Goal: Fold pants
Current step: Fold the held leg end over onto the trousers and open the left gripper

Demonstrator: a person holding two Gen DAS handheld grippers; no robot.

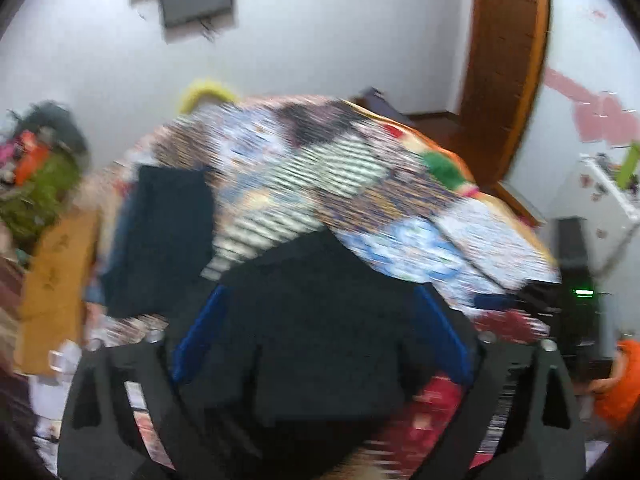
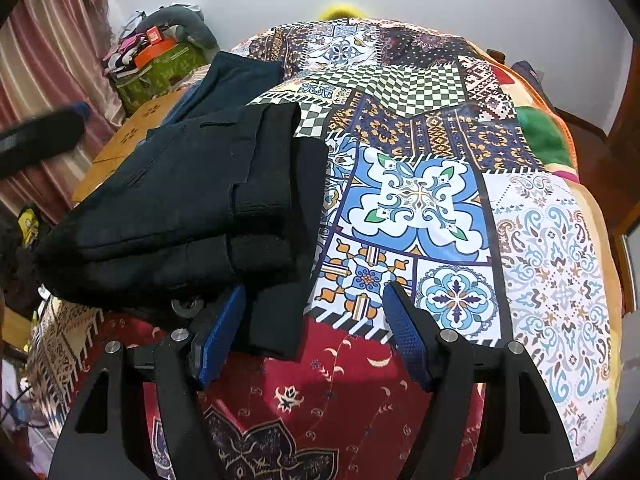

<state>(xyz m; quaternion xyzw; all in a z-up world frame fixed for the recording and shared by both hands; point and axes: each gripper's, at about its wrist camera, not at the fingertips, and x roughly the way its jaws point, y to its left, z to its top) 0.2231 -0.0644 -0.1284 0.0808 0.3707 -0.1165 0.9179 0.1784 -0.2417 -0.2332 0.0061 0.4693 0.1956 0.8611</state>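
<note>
Right gripper jaws apart, folded black pants, patchwork bedspread

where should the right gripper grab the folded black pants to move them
Probably the near right corner of the black pants, where a flat dark strip hangs toward the right gripper. Come in low from the near side over the bedspread. The layered edges face that way, so one pinch could catch all the layers; the jaws stand open and apart from the cloth.
</note>
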